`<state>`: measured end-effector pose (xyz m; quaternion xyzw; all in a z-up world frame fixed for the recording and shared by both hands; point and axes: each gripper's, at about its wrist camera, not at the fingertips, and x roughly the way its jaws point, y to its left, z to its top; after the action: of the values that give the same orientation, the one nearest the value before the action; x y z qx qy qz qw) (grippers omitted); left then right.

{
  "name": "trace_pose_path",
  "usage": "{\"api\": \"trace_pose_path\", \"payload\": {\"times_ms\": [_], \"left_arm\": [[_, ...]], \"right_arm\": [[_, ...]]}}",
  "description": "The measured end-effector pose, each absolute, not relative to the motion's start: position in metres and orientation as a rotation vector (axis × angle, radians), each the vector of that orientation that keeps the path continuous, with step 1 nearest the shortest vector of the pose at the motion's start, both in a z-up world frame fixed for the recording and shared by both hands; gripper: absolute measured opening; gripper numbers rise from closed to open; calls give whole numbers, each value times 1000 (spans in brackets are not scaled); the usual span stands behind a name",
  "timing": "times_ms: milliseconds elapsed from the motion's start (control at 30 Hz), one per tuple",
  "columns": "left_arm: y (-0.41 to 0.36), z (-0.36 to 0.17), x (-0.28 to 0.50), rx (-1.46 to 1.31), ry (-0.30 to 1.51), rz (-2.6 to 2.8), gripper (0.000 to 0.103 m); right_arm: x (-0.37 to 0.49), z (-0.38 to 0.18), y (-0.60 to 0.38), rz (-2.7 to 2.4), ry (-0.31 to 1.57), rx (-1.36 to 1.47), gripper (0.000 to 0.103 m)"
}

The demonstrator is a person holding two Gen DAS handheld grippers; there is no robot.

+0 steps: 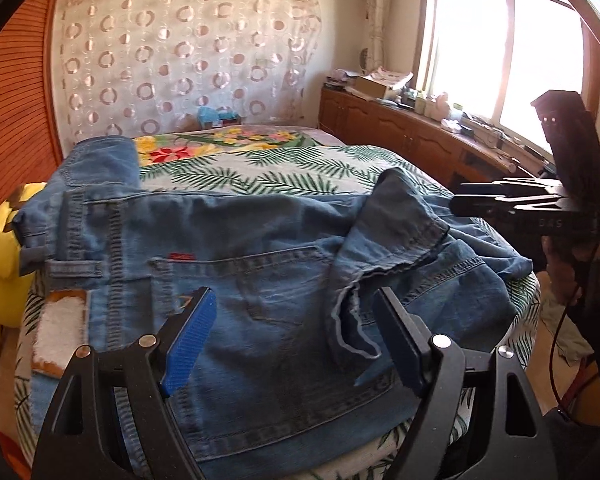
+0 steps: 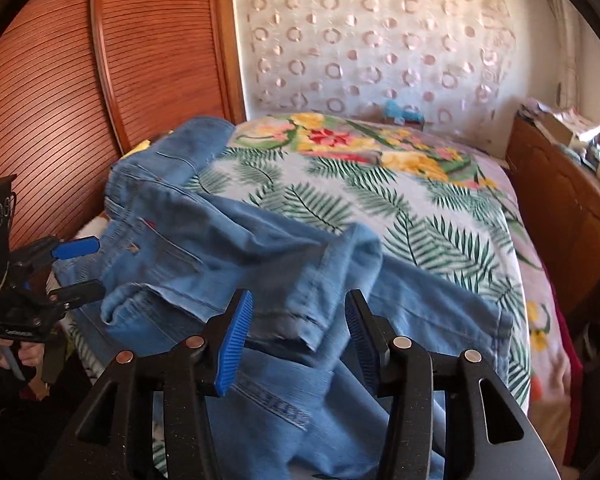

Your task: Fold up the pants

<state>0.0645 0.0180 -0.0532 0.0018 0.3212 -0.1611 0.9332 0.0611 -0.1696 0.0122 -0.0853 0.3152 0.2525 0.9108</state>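
Blue jeans (image 1: 240, 240) lie crumpled across the near end of the bed, back pocket up and waistband to the left. One leg is folded back over them, its hem (image 1: 352, 320) lying loose. My left gripper (image 1: 294, 294) hovers open just above the pocket area with nothing pinched. In the right wrist view my right gripper (image 2: 299, 296) stands open over the folded leg hem (image 2: 300, 320); the cloth lies between the blue pads (image 2: 236, 336) without being squeezed. Each gripper also shows in the other's view: the right gripper (image 1: 500, 200) at the right, the left gripper (image 2: 76, 268) at the far left.
The bedspread (image 2: 380, 216) has palm leaves and flowers. A yellow plush toy (image 1: 0, 264) sits at the bed's left edge by a slatted wooden wardrobe (image 2: 80, 100). A cluttered wooden cabinet (image 1: 400, 132) runs under the window on the right.
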Motion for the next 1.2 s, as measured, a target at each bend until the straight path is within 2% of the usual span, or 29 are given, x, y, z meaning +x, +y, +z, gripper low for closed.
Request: {"api": "trace_pose_path", "payload": {"times_ms": [100, 167, 200, 233, 300, 367, 400, 433, 467, 533, 567, 900, 1200], "left_arm": [[7, -58, 70, 15, 671, -377, 80], [2, -62, 74, 19, 688, -395, 68], [-1, -65, 76, 24, 699, -404, 60], [-3, -68, 77, 24, 709, -414, 47], [-3, -73, 79, 10, 727, -439, 35], [-1, -76, 81, -3, 738, -441, 29], [0, -77, 81, -13, 743, -449, 17], [1, -76, 82, -20, 747, -456, 14], [1, -76, 81, -25, 744, -462, 11], [1, -70, 77, -29, 726, -477, 9], [2, -64, 73, -34, 715, -487, 9], [44, 29, 23, -48, 504, -462, 9], [102, 60, 4, -43, 440, -335, 9]], "right_arm": [[67, 13, -166, 525, 666, -152, 50], [70, 14, -164, 535, 675, -140, 50], [72, 13, -161, 537, 678, -138, 50], [75, 12, -159, 537, 684, -136, 50], [82, 8, -158, 541, 707, -120, 50], [86, 5, -156, 561, 735, -101, 50], [87, 4, -153, 575, 748, -96, 50], [92, 2, -152, 577, 753, -93, 50], [95, 0, -153, 579, 758, -92, 40], [96, 2, -152, 608, 765, -82, 20], [98, 4, -153, 626, 760, -76, 17], [72, 86, -129, 755, 550, -94, 14], [40, 149, -75, 865, 401, -148, 13]]}}
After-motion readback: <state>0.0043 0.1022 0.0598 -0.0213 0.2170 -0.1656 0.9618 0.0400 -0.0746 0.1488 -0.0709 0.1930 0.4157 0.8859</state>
